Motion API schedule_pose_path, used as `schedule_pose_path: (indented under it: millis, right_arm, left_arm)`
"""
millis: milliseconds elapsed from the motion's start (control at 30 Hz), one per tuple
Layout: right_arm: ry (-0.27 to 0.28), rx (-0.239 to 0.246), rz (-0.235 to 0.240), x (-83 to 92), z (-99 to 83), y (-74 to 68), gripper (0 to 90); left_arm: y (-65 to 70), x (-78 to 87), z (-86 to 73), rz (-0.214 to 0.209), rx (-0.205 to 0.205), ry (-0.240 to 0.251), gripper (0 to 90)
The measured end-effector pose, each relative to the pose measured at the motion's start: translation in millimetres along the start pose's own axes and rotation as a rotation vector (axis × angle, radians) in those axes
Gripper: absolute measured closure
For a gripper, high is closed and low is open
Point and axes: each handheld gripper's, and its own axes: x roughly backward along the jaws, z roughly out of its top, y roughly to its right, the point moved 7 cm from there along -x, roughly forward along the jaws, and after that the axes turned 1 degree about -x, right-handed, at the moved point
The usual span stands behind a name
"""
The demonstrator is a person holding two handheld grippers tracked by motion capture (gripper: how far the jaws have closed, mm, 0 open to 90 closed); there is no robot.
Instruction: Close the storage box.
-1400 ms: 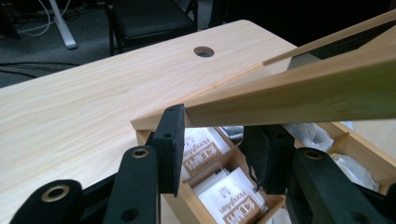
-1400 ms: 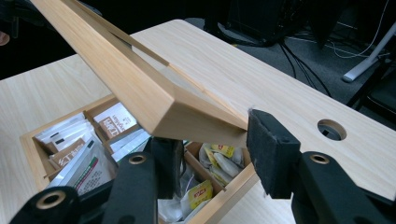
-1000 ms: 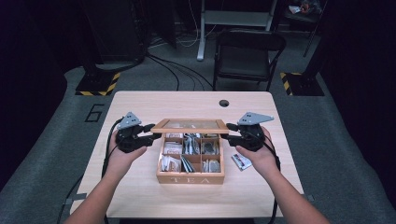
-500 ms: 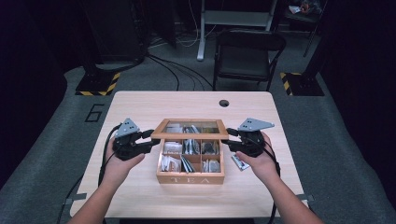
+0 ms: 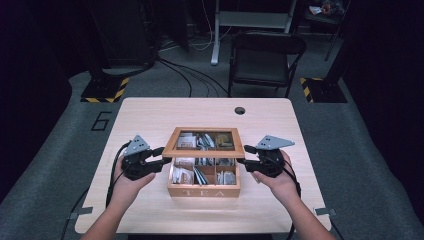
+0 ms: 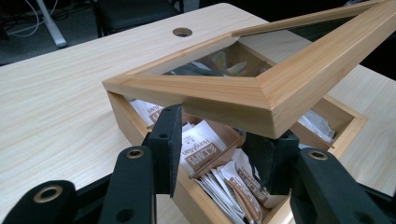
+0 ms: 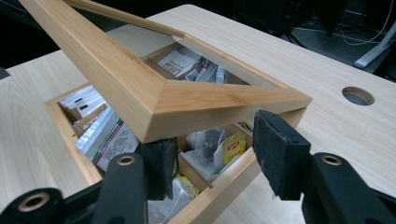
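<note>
Pale wood fills the near scene: the tea box (image 5: 203, 182) sits mid-table, its glass-paned lid (image 5: 203, 142) half raised on the far hinge. The left gripper (image 5: 159, 156) and right gripper (image 5: 246, 156) sit under the lid's front corners, propping it from both ends so it stays level. Neither clamps it. The right jaws have just been widening, with the corner above them. Tea bags (image 6: 205, 151) crowd the compartments. Beyond the table (image 5: 150, 112) stands a chair (image 5: 264, 64).
</note>
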Motion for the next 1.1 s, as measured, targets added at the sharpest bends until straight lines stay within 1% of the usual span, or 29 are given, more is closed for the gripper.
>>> schedule_pose_path:
  millis: [67,133,167,233,267,300,333,367,400,467,633,733,767,800,867,900,1100]
  right_arm:
    - [0.002,-0.002,0.006,1.1,-2.9,-1.1,48.0]
    - [0.001,-0.004,0.007,3.1,-5.2,-2.2,47.6]
    - [0.002,0.002,0.008,4.0,-6.5,-2.6,47.4]
    - [0.001,-0.009,0.008,5.8,-9.2,-4.2,47.3]
    - [0.001,-0.005,0.010,6.3,-10.5,-4.5,47.3]
    - [0.001,-0.012,0.010,6.6,-11.4,-5.3,47.3]
    - [0.000,-0.010,0.012,6.6,-12.3,-5.8,47.3]
    - [0.000,-0.013,0.014,6.5,-13.2,-6.4,47.4]
    - [-0.004,-0.016,0.019,6.2,-14.3,-7.4,47.4]
    - [-0.005,-0.025,0.017,5.6,-15.6,-8.3,47.5]
    - [-0.006,-0.055,0.039,4.7,-19.6,-11.4,48.1]
    - [0.004,-0.076,0.050,4.0,-22.1,-15.0,49.0]
    - [0.007,-0.073,0.058,3.7,-22.5,-15.8,48.9]
    - [0.007,-0.079,0.052,3.4,-23.2,-16.7,48.9]
    - [0.003,-0.085,0.050,3.3,-24.6,-17.4,48.9]
    - [0.002,-0.086,0.053,3.1,-25.3,-17.5,48.9]
    - [-0.005,-0.097,0.057,2.3,-30.1,-19.1,49.3]
  left_arm:
    - [1.2,-0.3,-3.2,-0.004,0.002,-0.005,56.5]
    - [1.7,-0.4,-5.4,-0.003,-0.006,-0.007,56.6]
    - [2.2,-1.1,-6.5,0.001,-0.002,-0.002,56.6]
    - [3.1,-1.0,-9.3,-0.005,-0.002,-0.011,56.5]
    - [3.5,-1.3,-10.1,-0.002,-0.001,-0.010,56.5]
    - [3.5,-1.5,-11.0,-0.002,-0.005,-0.011,56.6]
    - [4.1,-1.9,-11.9,-0.002,0.002,-0.010,56.6]
    - [4.0,-2.1,-12.9,-0.001,-0.002,-0.010,56.6]
    - [4.9,-2.0,-14.0,-0.004,0.005,-0.013,56.6]
    - [5.3,-2.2,-15.3,-0.003,0.009,-0.012,56.7]
    - [6.8,-3.2,-19.7,-0.014,0.019,-0.014,57.3]
    - [7.6,-3.6,-22.1,-0.017,0.020,-0.016,58.2]
    - [7.8,-3.6,-23.3,-0.019,0.019,-0.022,58.2]
    - [7.8,-4.2,-23.7,-0.013,0.019,-0.014,58.3]
    - [8.3,-4.2,-25.5,-0.019,0.022,-0.019,58.5]
    - [9.0,-4.7,-26.3,-0.018,0.030,-0.016,58.5]
    - [9.7,-5.1,-31.1,-0.025,0.029,-0.018,58.5]
